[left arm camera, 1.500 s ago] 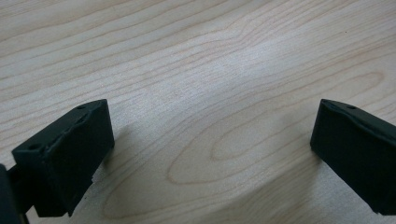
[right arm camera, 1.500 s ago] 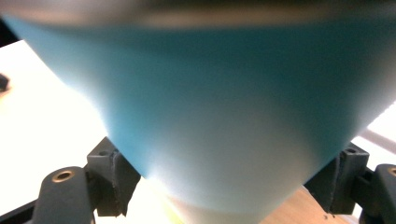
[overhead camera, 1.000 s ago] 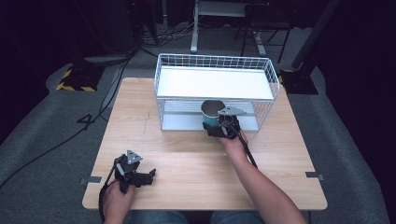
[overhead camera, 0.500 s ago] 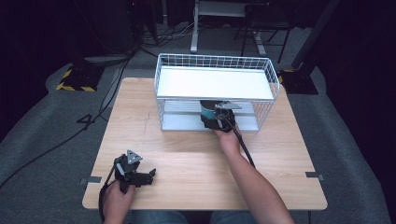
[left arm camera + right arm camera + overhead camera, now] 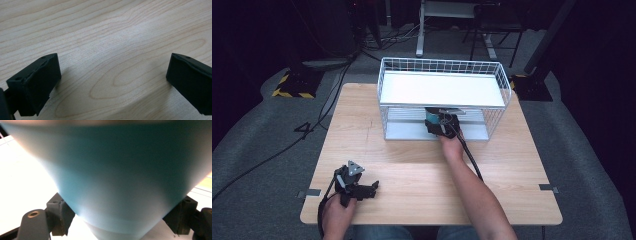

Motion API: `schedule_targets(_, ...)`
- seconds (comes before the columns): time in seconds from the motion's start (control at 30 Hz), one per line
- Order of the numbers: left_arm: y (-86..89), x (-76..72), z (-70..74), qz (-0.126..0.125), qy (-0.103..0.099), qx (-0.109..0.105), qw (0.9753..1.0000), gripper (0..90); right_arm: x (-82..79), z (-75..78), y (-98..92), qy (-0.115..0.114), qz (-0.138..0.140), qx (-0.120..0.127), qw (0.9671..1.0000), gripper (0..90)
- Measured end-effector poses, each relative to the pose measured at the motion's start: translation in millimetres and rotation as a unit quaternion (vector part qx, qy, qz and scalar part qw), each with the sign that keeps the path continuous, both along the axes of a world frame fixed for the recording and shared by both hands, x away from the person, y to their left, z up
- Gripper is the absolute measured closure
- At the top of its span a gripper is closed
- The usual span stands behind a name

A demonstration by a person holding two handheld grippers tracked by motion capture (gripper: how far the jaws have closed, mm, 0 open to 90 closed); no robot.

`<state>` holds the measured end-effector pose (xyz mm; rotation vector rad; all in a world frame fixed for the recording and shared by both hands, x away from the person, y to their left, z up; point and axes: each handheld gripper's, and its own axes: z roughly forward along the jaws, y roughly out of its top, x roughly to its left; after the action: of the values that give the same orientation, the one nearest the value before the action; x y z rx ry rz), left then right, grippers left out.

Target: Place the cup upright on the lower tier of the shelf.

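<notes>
A teal bowl (image 5: 431, 118) sits between the jaws of my right gripper (image 5: 438, 123), which is shut on it at the front opening of the white wire rack (image 5: 384, 75), just under the upper shelf. In the right gripper view the blurred bowl (image 5: 120, 175) looms close, with my right gripper (image 5: 120, 222) clamping its lower part and both black fingers (image 5: 58, 212) pressed to its sides. My left gripper (image 5: 368, 190) rests open on the wooden table (image 5: 412, 165) near the front left. The left gripper view shows my left gripper (image 5: 112, 80) spread wide over bare wood.
The rack has a white upper shelf (image 5: 442, 90) and a pale lower shelf (image 5: 407, 131) behind wire sides. The person's right forearm (image 5: 467, 185) stretches across the table's middle. Cables (image 5: 327, 65) and stands lie on the dark floor beyond the table.
My right gripper has carried the teal bowl forward, from in front of the rack to under its upper shelf. The left gripper has stayed where it was.
</notes>
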<state>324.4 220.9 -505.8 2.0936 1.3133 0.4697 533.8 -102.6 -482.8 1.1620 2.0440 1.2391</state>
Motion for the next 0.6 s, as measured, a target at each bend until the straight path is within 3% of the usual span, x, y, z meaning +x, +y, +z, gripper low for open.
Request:
schedule_targets(0.2,-0.1,0.1,0.0,0.001,0.000,0.000,1.0000,0.0,1.6,-1.6,-0.3,-0.001,-0.006,-0.008,0.9999,22.4)
schedule_targets(0.6,-0.2,0.1,0.0,0.001,0.000,0.001,1.0000,0.0,4.1,-3.5,-2.8,0.006,-0.012,0.007,0.9999,22.2)
